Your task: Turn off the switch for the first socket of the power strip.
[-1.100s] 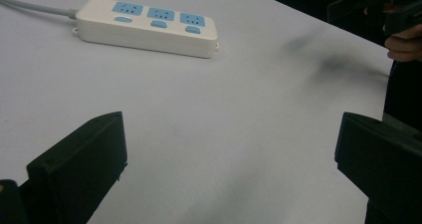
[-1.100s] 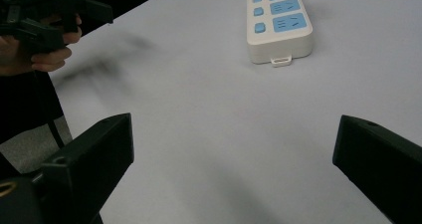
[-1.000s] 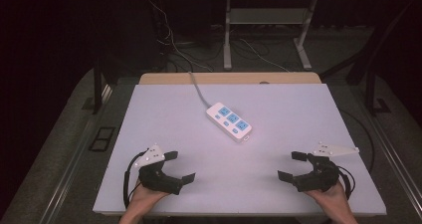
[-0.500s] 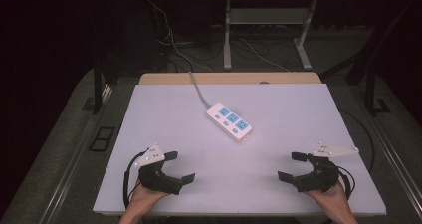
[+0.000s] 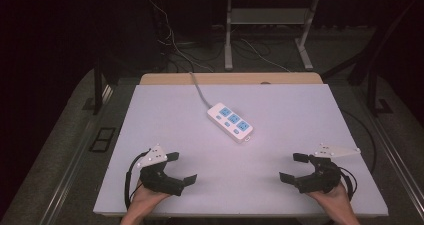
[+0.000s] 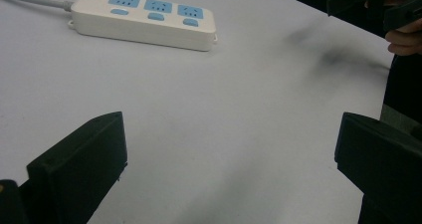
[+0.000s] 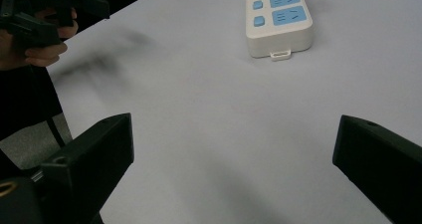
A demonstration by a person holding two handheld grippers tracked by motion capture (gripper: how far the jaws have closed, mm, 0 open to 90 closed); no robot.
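White table point(image 5: 300, 105), power strip point(image 5: 230, 121) between low left gripper point(image 5: 181, 168) and right gripper point(image 5: 293, 167), jaws wide.

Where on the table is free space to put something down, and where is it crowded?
The table is bare left of the power strip, right of it, and between the left gripper and the right gripper. The one occupied stretch is the middle towards the far edge, where the strip's cable runs.

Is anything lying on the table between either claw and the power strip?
Nothing visible does. Bare table surface separates the left claw and the right claw from the power strip. Both claws are open and hold nothing. The strip's cable runs off the far edge, away from both.
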